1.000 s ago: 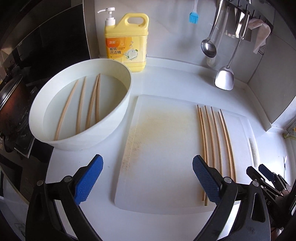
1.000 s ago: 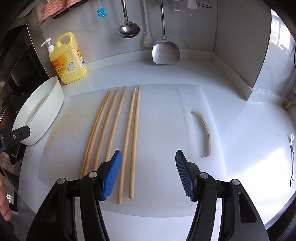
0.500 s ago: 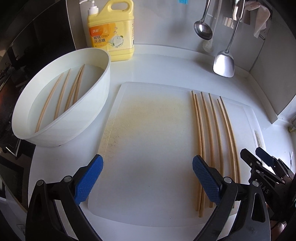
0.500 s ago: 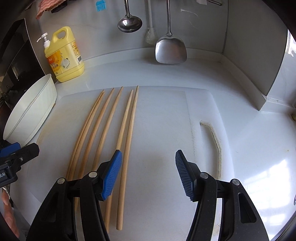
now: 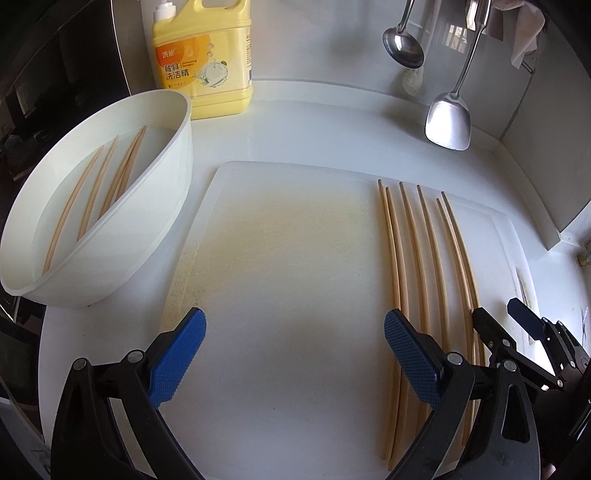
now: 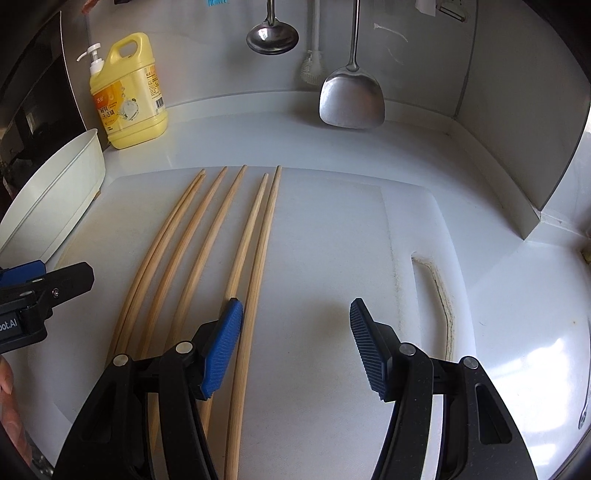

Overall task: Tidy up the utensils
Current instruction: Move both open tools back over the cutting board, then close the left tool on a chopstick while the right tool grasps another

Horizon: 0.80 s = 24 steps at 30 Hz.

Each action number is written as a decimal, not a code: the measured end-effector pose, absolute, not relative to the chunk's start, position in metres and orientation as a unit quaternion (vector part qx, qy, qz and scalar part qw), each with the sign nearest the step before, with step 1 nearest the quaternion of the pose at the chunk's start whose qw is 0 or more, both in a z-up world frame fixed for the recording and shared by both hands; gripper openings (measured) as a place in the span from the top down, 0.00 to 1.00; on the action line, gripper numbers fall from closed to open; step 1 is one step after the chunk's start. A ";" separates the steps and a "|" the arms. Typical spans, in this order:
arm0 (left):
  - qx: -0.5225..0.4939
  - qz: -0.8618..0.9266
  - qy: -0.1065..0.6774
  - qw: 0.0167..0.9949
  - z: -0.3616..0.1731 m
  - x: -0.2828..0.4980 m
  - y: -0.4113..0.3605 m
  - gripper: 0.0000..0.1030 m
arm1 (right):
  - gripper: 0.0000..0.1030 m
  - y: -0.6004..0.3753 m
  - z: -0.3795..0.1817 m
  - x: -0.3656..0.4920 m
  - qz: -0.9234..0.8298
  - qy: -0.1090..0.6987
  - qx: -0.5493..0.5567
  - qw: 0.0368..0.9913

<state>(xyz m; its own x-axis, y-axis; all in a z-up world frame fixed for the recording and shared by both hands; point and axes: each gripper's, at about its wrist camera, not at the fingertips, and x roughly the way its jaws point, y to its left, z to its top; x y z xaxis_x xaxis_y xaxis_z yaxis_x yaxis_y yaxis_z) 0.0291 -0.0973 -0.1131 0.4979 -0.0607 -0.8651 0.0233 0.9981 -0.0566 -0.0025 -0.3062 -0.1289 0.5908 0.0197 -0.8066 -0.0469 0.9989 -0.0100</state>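
Several long wooden chopsticks (image 5: 413, 258) (image 6: 221, 236) lie side by side on a white cutting board (image 5: 288, 258) (image 6: 332, 229). More chopsticks (image 5: 92, 199) rest in water in a white bowl (image 5: 155, 206) (image 6: 66, 184) to the board's left. My left gripper (image 5: 295, 350) is open above the bare middle of the board, its right finger just left of the chopsticks. My right gripper (image 6: 295, 343) is open too, low over the board, with the rightmost chopstick passing just inside its left finger (image 6: 221, 347). Neither holds anything. Each gripper shows in the other's view: the right gripper (image 5: 509, 325), the left gripper (image 6: 44, 284).
A yellow detergent bottle (image 5: 203, 59) (image 6: 129, 96) stands at the back by the bowl. A ladle (image 5: 402, 44) (image 6: 271, 35) and a steel spatula (image 5: 448, 122) (image 6: 351, 99) hang on the back wall. The board's handle slot (image 6: 439, 295) is at right. A wall corner rises on the right.
Both grippers have come lower and closer to the board. The chopsticks loom larger and the right gripper's left finger now overlaps them. Jaws have kept their width.
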 end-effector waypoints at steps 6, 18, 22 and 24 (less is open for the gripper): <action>-0.012 -0.028 0.500 0.865 -0.120 0.032 -0.105 0.07 | 0.45 -0.312 -0.128 -0.001 0.016 0.448 -0.014 0.894; 0.001 -0.028 0.506 0.862 -0.131 0.035 -0.117 0.07 | 0.44 -0.325 -0.129 -0.003 0.012 0.445 -0.007 0.896; 0.005 -0.029 0.504 0.863 -0.131 0.036 -0.121 0.07 | 0.44 -0.325 -0.130 -0.004 0.012 0.444 -0.006 0.896; 0.005 -0.029 0.504 0.863 -0.131 0.036 -0.122 0.07 | 0.45 -0.325 -0.130 -0.004 0.012 0.444 -0.006 0.896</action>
<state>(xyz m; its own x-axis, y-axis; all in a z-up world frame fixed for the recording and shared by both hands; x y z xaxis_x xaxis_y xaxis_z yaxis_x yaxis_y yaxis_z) 0.0362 -0.1220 -0.1311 0.4902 -0.0451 -0.8704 0.0546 0.9983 -0.0210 -0.0043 -0.3249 -0.1295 0.6046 0.0163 -0.7964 -0.0270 0.9996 0.0000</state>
